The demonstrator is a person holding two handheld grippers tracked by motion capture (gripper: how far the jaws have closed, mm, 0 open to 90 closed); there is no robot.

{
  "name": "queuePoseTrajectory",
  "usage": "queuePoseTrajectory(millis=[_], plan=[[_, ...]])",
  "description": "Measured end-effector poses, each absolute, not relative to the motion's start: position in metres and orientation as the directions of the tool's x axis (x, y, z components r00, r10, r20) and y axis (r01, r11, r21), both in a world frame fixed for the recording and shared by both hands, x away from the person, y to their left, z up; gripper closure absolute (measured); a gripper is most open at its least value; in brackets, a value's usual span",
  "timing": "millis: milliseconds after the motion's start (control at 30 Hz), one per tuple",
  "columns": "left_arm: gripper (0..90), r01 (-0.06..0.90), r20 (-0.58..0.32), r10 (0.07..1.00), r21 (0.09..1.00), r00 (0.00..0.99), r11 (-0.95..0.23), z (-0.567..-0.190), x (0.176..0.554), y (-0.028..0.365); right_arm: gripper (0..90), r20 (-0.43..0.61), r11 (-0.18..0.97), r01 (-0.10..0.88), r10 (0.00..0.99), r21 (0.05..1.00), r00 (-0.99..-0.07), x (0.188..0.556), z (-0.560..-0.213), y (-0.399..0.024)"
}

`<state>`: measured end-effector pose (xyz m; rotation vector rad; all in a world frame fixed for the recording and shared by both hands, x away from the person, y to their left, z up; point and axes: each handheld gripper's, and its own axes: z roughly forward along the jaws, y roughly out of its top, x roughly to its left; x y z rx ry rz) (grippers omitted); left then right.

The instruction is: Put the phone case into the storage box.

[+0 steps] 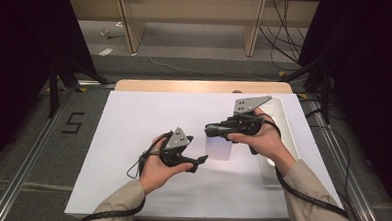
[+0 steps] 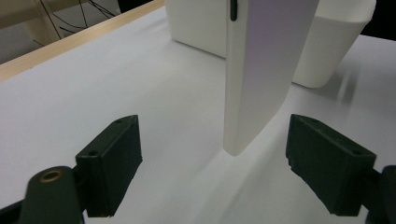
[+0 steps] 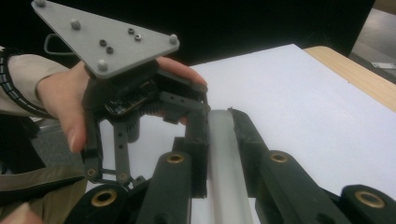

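A thin white slab (image 1: 218,147) with a small dark button on its edge hangs upright just above the white table top (image 1: 132,138). My right gripper (image 1: 209,129) is shut on its upper edge; in the right gripper view the slab (image 3: 223,163) sits pinched between my right gripper's (image 3: 219,135) black jaws. My left gripper (image 1: 204,159) is open, level with the slab's lower left corner. In the left gripper view the slab's (image 2: 261,70) lower end hangs between and slightly beyond the left gripper's (image 2: 217,163) jaws, with a wide gap on each side.
A white open bin (image 1: 279,119) stands at the table's right side, behind the slab, seen as the bin (image 2: 327,46) in the left gripper view. A wooden edge (image 1: 200,85) runs along the table's far side. The left gripper's grey plate (image 3: 105,39) sits close to the right gripper.
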<state>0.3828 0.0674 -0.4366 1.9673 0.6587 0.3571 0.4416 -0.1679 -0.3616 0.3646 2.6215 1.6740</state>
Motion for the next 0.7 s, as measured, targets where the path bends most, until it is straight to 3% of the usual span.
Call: queuePoseTrajectory(millis=[267,700], plan=[[23.6,0.292,-0.036,0.553,0.877,0.832,-0.382,-0.441,0.381,0.063,79.8,0.125,0.399,0.185,0.173,0.898,-0.977,0.438,-0.36,-0.164],[40.4,0.282,-0.056,0.488,0.87,0.871,-0.405,-0.447,0.381,0.06,79.8,0.143,0.402,0.194,0.154,0.895,-0.978,0.437,-0.364,-0.161]])
